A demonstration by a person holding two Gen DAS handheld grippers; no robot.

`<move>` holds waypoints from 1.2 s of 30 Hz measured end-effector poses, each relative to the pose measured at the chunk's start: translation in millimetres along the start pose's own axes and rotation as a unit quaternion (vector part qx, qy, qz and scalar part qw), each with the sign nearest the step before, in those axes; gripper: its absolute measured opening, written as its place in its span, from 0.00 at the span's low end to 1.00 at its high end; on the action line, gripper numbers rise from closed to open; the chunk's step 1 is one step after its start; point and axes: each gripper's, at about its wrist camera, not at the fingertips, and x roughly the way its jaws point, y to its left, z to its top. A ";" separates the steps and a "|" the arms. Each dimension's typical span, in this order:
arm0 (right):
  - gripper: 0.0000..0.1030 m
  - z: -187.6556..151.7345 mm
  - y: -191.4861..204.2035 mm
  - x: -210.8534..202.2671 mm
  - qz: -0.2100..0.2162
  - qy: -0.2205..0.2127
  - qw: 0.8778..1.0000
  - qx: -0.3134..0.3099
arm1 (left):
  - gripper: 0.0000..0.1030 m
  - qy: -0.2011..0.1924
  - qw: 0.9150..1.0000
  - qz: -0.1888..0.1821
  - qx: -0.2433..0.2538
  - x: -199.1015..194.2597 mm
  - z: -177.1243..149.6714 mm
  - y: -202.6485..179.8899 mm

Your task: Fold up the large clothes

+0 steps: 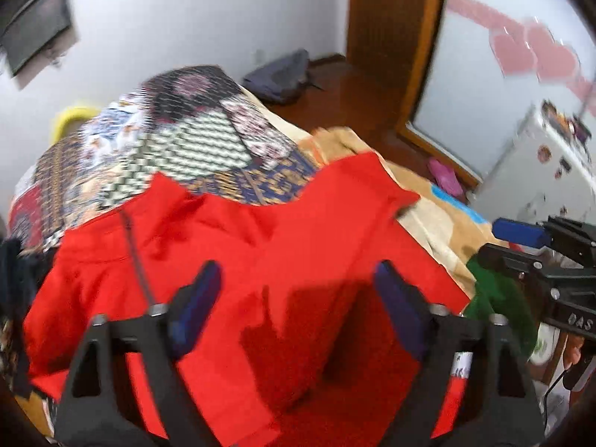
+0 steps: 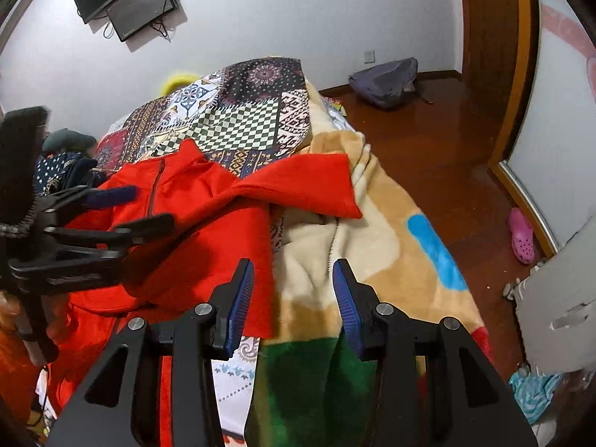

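Note:
A red zip-neck top (image 1: 260, 238) lies spread on the bed, collar toward the far side. In the right wrist view the red top (image 2: 193, 219) has one sleeve (image 2: 309, 182) stretched right onto the fleece blanket. My left gripper (image 1: 296, 275) hovers open over the top's body with nothing between its blue pads; the right wrist view shows the left gripper (image 2: 152, 205) from the side, above the top's chest. My right gripper (image 2: 292, 266) stands open over the top's right edge and the blanket, holding nothing. The right gripper (image 1: 510, 244) also shows at the right edge of the left wrist view.
A patchwork quilt (image 2: 242, 119) and a beige fleece blanket (image 2: 391, 238) cover the bed. Dark clothes (image 2: 67, 171) lie at the left. On the wooden floor are a grey backpack (image 2: 387, 78) and a pink clog (image 2: 521, 238). A white cabinet (image 2: 558, 320) stands at right.

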 end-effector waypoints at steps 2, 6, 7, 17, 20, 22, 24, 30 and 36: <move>0.39 -2.3 1.9 8.2 0.007 0.006 1.000 -0.001 | 0.60 0.022 0.999 -0.023 0.012 18.4 4.2 -9.7; 0.39 -10.3 7.5 30.6 0.025 0.040 0.999 -0.002 | 0.40 0.031 0.999 -0.023 0.007 39.0 8.3 -10.4; 0.39 -13.8 9.9 37.6 0.031 0.055 0.998 -0.006 | 0.23 0.030 0.999 -0.014 -0.003 44.2 10.1 -6.0; 0.43 -24.4 17.8 43.0 0.024 0.060 0.997 -0.033 | 0.03 -0.065 0.989 0.088 -0.104 -13.8 -2.2 73.5; 0.43 -27.5 19.4 41.8 0.019 0.057 0.998 -0.036 | 0.03 -0.072 0.982 0.100 -0.141 -34.3 -36.9 98.3; 0.44 -27.3 19.9 42.9 0.018 0.057 0.998 -0.035 | 0.04 -0.048 0.981 0.096 -0.161 -32.6 -67.0 108.1; 0.44 -27.6 20.0 42.9 0.018 0.057 0.998 -0.032 | 0.09 -0.011 0.980 0.092 -0.174 -23.5 -100.3 114.9; 0.44 -24.9 20.5 43.4 0.012 0.062 0.998 -0.027 | 0.28 0.073 0.968 0.062 -0.230 -1.1 -157.5 133.7; 0.44 -25.3 21.5 42.5 0.006 0.063 0.998 -0.026 | 0.47 0.078 0.962 0.057 -0.255 2.4 -152.4 151.2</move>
